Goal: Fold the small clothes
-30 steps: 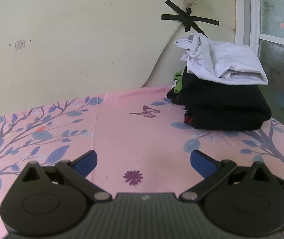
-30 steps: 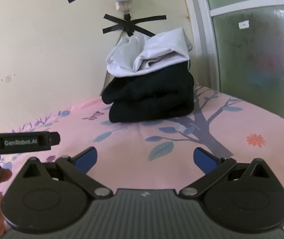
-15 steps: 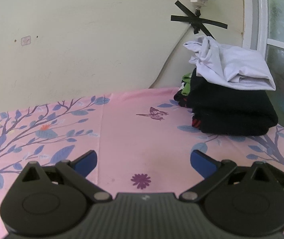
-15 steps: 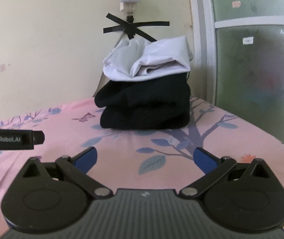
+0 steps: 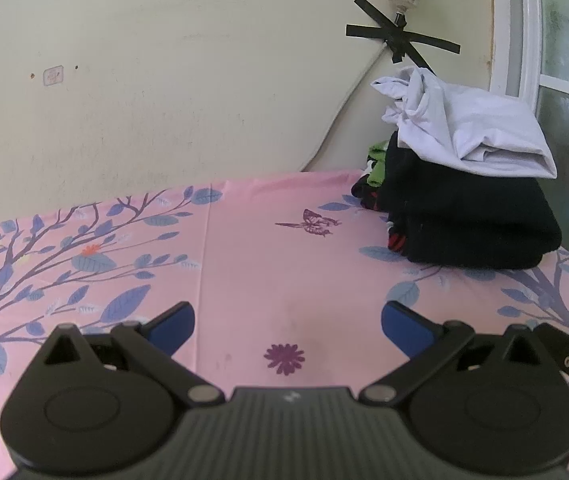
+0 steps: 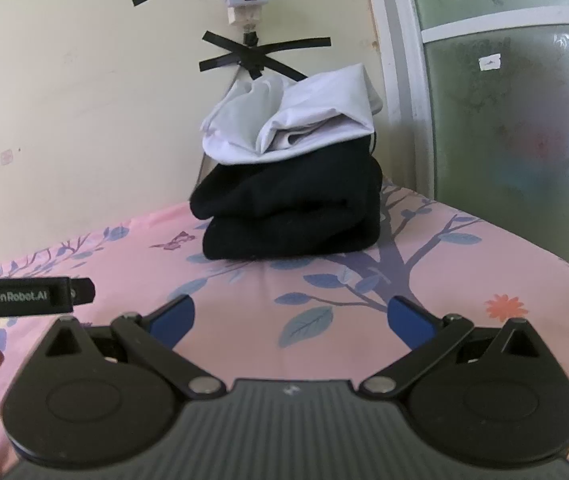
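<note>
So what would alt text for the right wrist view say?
Open two-finger tool hovers over a pink floral sheet, facing a white garment piled on folded black clothes by the wall.

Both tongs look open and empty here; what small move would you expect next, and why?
Probably the right tongs reach forward for the white garment topping the black stack: it looks crumpled, and the pink sheet in front lies bare for folding. Left tongs hold nothing.

A folded white garment [image 5: 468, 128] sits rumpled on top of a thick folded black garment [image 5: 472, 224], stacked at the far corner of the pink bedsheet [image 5: 244, 248]; green [image 5: 378, 164] and red-trimmed clothes [image 5: 396, 240] peek out beside them.
</note>
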